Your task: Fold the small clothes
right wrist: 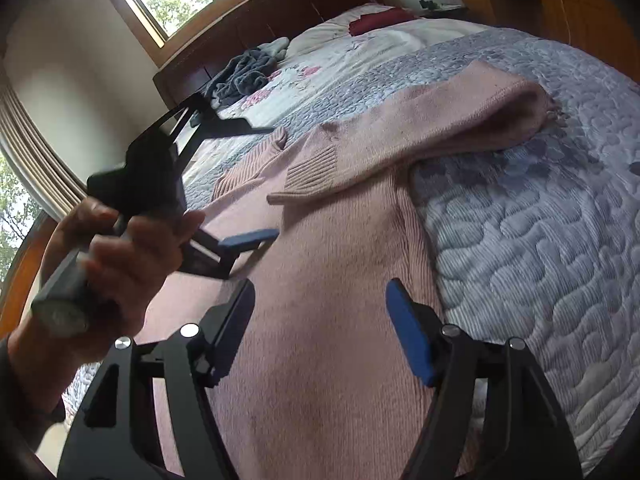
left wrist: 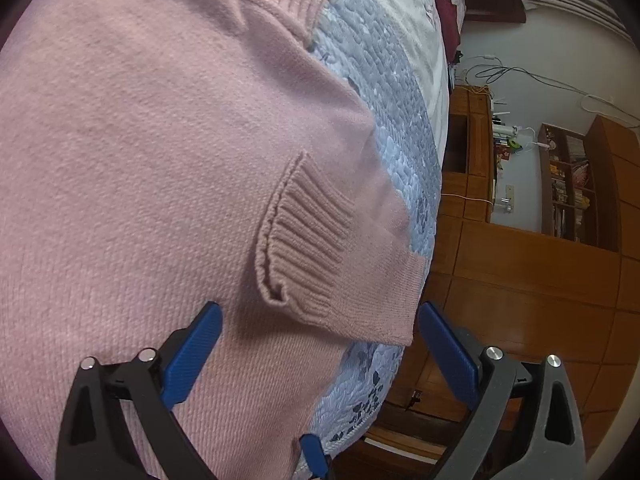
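Note:
A pink knit sweater (left wrist: pixel 140 168) lies spread on the quilted bed (left wrist: pixel 404 132). One sleeve is folded across its body, and the ribbed cuff (left wrist: pixel 304 236) rests on the pink fabric. My left gripper (left wrist: pixel 320 312) hovers open just above the sweater, short of that cuff, with nothing between its blue pads. In the right wrist view the sweater (right wrist: pixel 328 304) runs up the middle, with the folded sleeve (right wrist: pixel 420 136) and its cuff (right wrist: pixel 312 172) ahead. My right gripper (right wrist: pixel 320 292) is open over the sweater's body. The left gripper (right wrist: pixel 256 184), held by a hand (right wrist: pixel 120 248), is at the left.
The blue-grey quilt (right wrist: pixel 540 240) lies bare to the right of the sweater. A dark grey garment (right wrist: pixel 244 72) and a red item (right wrist: pixel 380 20) lie near the headboard. The bed edge drops to wooden cabinets (left wrist: pixel 532 280) and shelves (left wrist: pixel 568 188).

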`<state>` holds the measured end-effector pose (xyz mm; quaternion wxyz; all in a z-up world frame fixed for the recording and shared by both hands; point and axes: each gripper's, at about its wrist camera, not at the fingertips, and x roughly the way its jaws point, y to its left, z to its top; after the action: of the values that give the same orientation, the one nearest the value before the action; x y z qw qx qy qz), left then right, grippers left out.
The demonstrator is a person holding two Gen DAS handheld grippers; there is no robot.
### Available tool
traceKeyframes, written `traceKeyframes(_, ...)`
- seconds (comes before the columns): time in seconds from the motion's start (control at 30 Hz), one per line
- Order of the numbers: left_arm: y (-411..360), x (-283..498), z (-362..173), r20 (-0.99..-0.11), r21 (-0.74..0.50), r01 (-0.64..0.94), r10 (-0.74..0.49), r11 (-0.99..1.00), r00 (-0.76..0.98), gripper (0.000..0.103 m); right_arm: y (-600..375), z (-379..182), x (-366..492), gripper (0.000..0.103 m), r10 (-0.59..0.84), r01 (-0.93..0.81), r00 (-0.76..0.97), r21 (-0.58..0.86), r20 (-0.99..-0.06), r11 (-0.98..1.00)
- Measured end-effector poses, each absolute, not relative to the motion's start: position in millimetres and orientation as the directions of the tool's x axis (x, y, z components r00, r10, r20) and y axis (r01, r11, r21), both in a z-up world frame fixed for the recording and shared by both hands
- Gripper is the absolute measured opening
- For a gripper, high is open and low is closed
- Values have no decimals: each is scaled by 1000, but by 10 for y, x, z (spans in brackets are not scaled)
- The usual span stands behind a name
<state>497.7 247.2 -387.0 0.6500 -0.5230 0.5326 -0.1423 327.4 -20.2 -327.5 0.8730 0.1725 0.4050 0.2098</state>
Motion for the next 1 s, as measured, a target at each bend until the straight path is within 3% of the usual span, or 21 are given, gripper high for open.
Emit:
traceKeyframes(0.1,2410,5091,-3812,-593,-801,-367,-717,474,368,97,-363,-3411,3183,59,625,-241,502,597,-598,765)
traceKeyframes(0.17,2381,5161,-3753,-630,-775,-345,-694,530,348,90,-524,-3498,3102,55,671,-213,491,671,-555,710)
traceKeyframes(0.2,2355,5200,-3733,-659,-751,-331,-679,571,323,54,-586,-3530,3075,51,685,-203,491,694,-539,691)
traceKeyframes(0.23,2314,5249,-3724,-704,-710,-325,-651,625,284,26,-633,-3551,3060,50,696,-199,493,711,-522,674)
traceKeyframes(0.3,2269,5293,-3701,-733,-680,-311,-627,664,262,23,-650,-3571,3042,37,669,-186,516,692,-536,698)
traceKeyframes(0.4,2274,5313,-3572,-747,-664,-280,-609,693,265,10,-560,-3506,2979,39,634,-223,539,632,-554,742)
traceKeyframes(0.57,2466,5323,-3075,-723,-682,-206,-604,702,335,9,-482,-3514,2965,39,618,-233,538,604,-573,762)
traceKeyframes(1.0,3398,5160,-1957,-754,-584,-122,-480,803,447,9,-403,-3556,3047,38,608,-227,541,595,-581,771)
